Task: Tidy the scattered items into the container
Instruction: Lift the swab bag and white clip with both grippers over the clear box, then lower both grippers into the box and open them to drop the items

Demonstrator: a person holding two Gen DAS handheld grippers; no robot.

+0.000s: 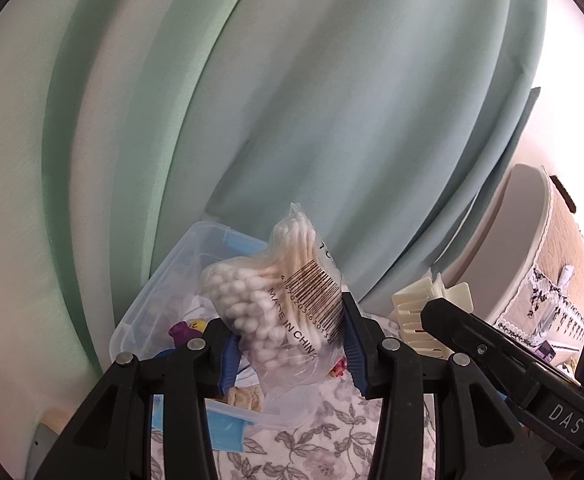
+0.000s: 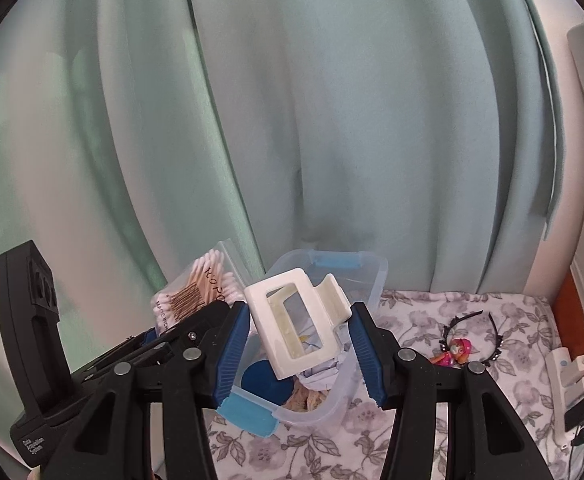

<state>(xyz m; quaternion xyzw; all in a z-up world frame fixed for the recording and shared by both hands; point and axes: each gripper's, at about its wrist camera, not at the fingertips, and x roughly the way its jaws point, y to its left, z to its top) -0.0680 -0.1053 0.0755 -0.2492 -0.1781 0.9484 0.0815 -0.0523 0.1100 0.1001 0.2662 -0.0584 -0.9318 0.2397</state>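
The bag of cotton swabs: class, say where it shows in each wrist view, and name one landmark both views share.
Left wrist view: the bag of cotton swabs stands at lower centre, clamped in the left tool.
Right wrist view: the bag is at lower left, left of the white hair claw.
Shared landmark: the clear plastic container with blue clips.

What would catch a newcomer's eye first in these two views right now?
Most striking is the bag of cotton swabs, clamped in the left gripper above the clear plastic box. Next comes the cream hair claw, pinched in the right gripper over the same box, close beside the swabs. Off to the right, a pink toy figure and a black headband lie on the flowered cloth.
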